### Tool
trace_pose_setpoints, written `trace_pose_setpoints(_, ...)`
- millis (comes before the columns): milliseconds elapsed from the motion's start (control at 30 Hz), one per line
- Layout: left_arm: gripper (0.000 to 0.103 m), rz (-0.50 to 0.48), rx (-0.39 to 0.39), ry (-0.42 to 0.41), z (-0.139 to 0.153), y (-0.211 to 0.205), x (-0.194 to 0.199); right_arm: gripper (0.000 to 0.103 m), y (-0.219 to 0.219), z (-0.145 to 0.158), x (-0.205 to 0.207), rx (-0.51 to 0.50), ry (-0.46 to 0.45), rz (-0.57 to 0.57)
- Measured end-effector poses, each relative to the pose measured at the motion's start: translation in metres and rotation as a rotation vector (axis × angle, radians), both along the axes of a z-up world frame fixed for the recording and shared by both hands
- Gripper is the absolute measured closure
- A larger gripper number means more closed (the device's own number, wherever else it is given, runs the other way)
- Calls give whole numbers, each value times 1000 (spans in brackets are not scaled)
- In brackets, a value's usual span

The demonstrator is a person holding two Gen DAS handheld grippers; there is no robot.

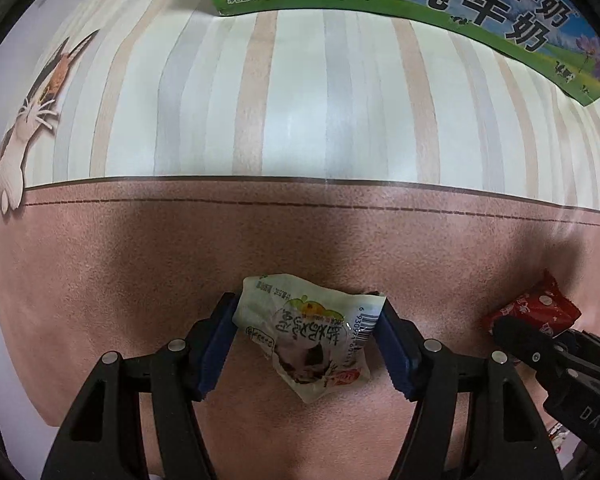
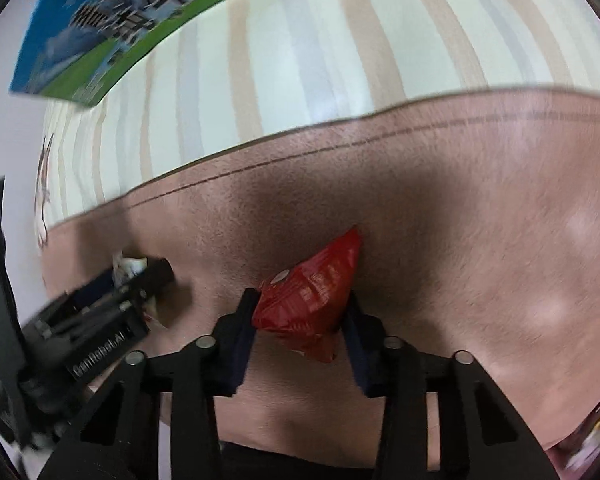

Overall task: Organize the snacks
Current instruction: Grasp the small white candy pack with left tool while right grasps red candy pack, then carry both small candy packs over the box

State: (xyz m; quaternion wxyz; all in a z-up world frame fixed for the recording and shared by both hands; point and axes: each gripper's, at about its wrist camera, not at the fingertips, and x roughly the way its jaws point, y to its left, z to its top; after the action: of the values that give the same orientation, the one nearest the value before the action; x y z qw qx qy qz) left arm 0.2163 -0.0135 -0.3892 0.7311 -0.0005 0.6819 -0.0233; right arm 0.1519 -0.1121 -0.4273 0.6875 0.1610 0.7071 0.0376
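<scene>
Now: crinkled white plastic snack packet (image 1: 308, 336) sits squarely between blue pads of left gripper (image 1: 306, 340), long axis slanting across jaw line, pads clenched on both ends. Glossy red foil snack pouch (image 2: 310, 300) wedged between right gripper (image 2: 300, 320) pads, pinched tight, point aimed away. Both over pink mat (image 1: 380, 232); green milk carton (image 1: 460, 4) far ahead of both.

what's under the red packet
The pink mat, shadowed around the red packet. The right tool grips it; anything directly beneath is covered.

Pink-and-striped tablecloth (image 1: 300, 120) with a cat print (image 1: 32, 120) beneath a milk carton (image 1: 480, 4).
</scene>
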Motion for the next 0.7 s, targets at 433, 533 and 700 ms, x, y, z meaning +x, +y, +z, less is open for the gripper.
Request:
trace_pose_setpoints(433,37,9,-24,26,-4,24,11,58,15,14,12,-135,-108,138)
trace_pose_setpoints(533,38,13,-24,22,-4,25,11,58,23,6,17,-137,-112,126)
trace_pose_setpoints(700,41,1,-19,4,-2,23,6,64,17,12,11,-131,-144,125)
